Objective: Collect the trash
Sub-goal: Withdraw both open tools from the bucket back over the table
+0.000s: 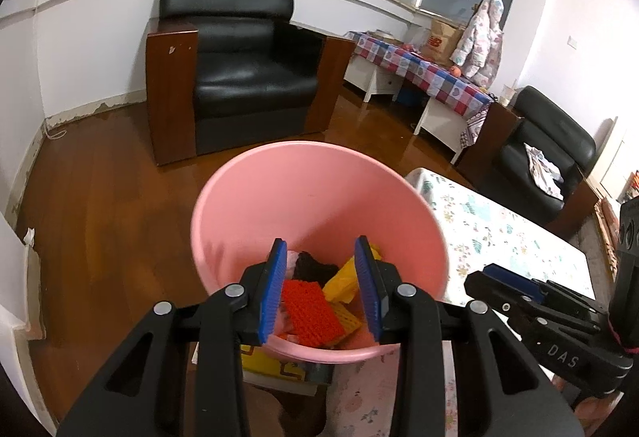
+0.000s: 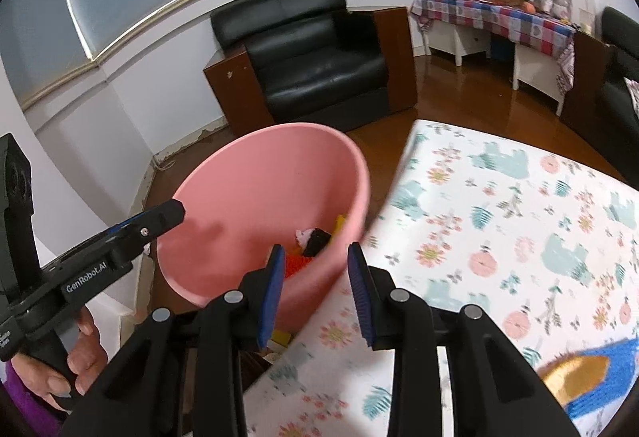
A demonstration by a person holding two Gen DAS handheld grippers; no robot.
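Note:
A pink bucket (image 1: 255,205) stands just off the near left corner of the flowered table (image 1: 499,229). In it lie a red mesh piece (image 1: 309,311), a yellow wrapper (image 1: 343,279) and a black scrap (image 1: 313,265). My left gripper (image 1: 321,249) hovers open over the bucket's near rim, with nothing pinched between its blue pads. My right gripper (image 2: 315,253) is open and empty above the bucket's right wall (image 2: 343,197), at the table edge. In the left wrist view the right gripper (image 1: 493,273) shows side-on beside the bucket.
A blue and orange-brown object (image 2: 591,377) lies on the table at the near right. A yellow box (image 1: 275,365) sits under the bucket. Behind are a black armchair (image 1: 243,69) and a checked-cloth side table (image 1: 423,73). A hand (image 2: 76,353) holds the left gripper's handle.

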